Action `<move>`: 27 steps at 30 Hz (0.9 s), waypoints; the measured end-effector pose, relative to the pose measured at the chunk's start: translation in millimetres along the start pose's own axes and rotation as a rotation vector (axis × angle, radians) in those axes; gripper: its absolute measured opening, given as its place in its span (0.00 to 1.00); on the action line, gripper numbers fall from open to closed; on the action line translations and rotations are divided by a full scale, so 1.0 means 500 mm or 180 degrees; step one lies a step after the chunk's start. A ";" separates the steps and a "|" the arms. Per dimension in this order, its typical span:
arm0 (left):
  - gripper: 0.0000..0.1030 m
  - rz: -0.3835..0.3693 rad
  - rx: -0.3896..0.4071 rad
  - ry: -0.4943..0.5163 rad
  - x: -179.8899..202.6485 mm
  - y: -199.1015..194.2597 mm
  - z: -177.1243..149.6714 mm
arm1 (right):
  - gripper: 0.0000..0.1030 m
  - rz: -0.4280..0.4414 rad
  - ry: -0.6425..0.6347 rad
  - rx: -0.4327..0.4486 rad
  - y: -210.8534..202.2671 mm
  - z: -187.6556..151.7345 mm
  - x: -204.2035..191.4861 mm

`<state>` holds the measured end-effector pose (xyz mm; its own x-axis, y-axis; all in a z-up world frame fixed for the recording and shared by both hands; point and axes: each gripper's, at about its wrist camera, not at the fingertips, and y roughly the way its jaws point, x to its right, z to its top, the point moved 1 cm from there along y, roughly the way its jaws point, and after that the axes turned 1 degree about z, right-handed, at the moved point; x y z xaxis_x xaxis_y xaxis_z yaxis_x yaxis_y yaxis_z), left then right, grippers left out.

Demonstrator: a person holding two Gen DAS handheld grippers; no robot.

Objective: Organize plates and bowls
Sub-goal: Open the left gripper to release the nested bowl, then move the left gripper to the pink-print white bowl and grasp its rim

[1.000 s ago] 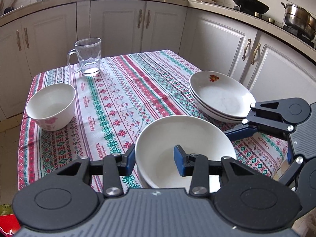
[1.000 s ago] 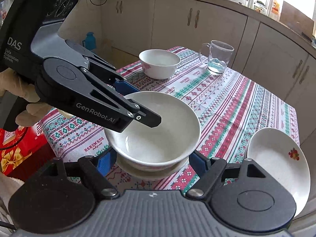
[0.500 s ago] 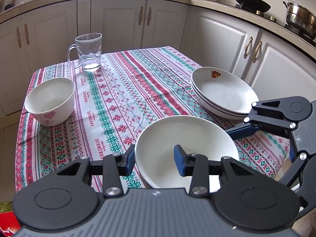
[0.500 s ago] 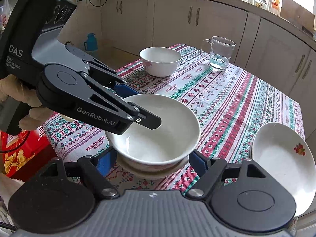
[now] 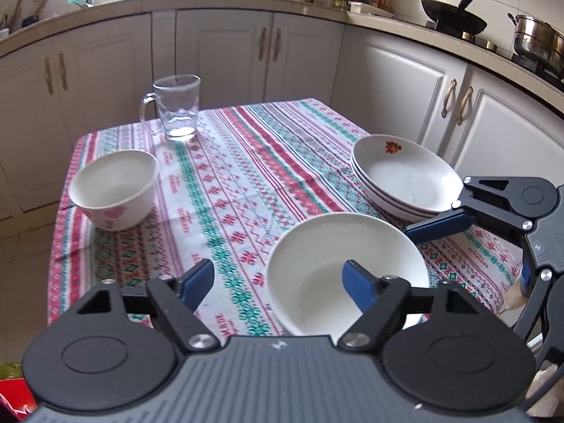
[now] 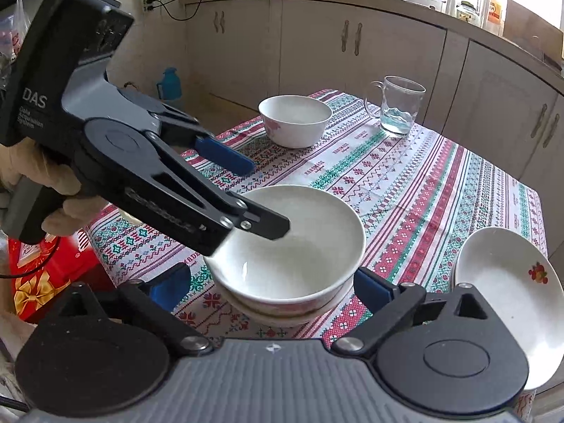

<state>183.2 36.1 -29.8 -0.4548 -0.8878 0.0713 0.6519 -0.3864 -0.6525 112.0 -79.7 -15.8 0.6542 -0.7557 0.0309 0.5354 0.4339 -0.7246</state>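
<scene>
Left gripper (image 5: 278, 278) open astride rim of upright bowl (image 5: 347, 271); right gripper (image 6: 271, 287) open around it; striped tablecloth (image 5: 246, 162), kitchen cabinets (image 5: 225, 53) behind.

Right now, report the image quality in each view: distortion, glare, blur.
Left wrist view: fisheye bends the countertop into an arc; window behind is overexposed; near bowl and tablecloth sharp. Right wrist view: window glare top right; soft highlight inside the near bowl; left gripper slightly motion-blurred, its lettering smeared.
</scene>
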 end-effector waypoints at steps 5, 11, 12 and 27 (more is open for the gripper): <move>0.79 0.0080 0.0052 -0.0036 -0.022 -0.018 0.000 | 1.00 -0.0079 -0.0034 0.0042 -0.014 0.008 -0.002; 0.81 0.0160 0.0125 -0.0073 -0.049 -0.038 -0.006 | 1.00 -0.0130 -0.0187 0.0080 -0.021 0.031 -0.016; 0.81 0.0183 0.0135 -0.0077 -0.056 -0.041 -0.008 | 1.00 -0.0125 -0.0221 0.0088 -0.020 0.038 -0.018; 0.83 0.0587 0.0189 -0.0197 -0.213 -0.024 0.034 | 1.00 -0.0066 -0.0753 0.0050 0.078 0.199 0.015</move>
<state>233.9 130.9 -16.7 -0.2876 -0.9578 0.0021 0.7562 -0.2284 -0.6132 190.7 -19.6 24.6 0.7490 -0.6292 0.2074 0.5570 0.4286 -0.7114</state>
